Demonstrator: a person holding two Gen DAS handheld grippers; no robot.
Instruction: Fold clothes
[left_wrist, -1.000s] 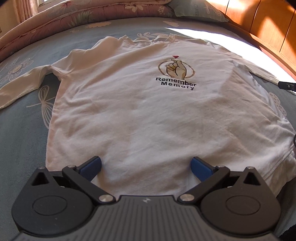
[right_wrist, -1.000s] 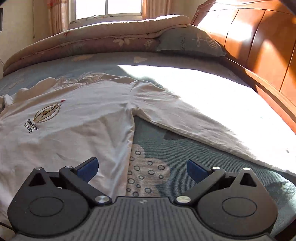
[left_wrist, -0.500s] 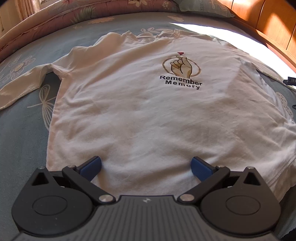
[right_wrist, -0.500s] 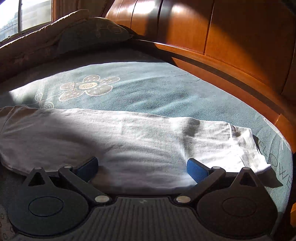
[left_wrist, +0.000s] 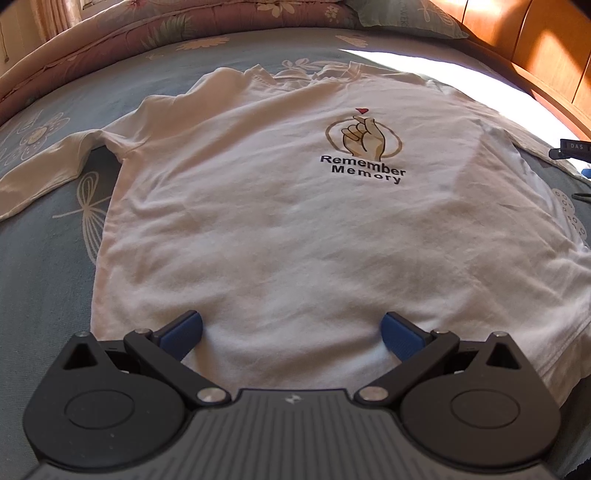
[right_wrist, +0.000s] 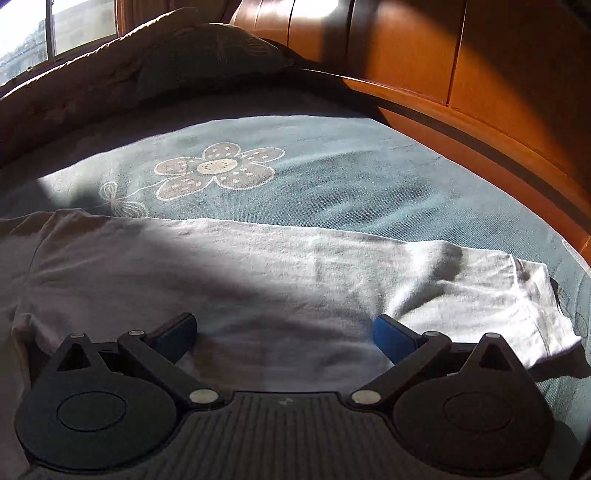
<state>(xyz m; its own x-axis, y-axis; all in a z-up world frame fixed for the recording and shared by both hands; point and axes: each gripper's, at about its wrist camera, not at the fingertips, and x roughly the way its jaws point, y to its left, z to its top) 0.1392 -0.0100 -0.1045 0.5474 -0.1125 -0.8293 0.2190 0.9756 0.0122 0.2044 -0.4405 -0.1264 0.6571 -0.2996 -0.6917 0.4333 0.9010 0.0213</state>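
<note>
A: Where do we stand with the white long-sleeved shirt?

B: By our reckoning, at the very start. It lies flat and face up on the blue floral bedsheet, hem towards us, both sleeves spread out to the sides. We see no fold in it yet, so the sleeves, the sides and the final halving are all left to do.

A: And our tongs?

B: Our left gripper is spread wide over the middle of the hem, holding nothing. Our right gripper is equally wide and empty, poised over the right sleeve close to its cuff. Whether the fingers touch the cloth, we cannot tell.

A: What does the fabric look like to us?

B: A soft, matte cotton knit, lightly creased across the body, with a stitched hem and a thicker cuff. The chest print shows a finger-heart hand in a ring above "Remember Memory". The sheet looks finely ribbed, with pale flower motifs. Beyond it we see a glossy, curved wooden headboard, and a folded quilt with a pillow.
</note>
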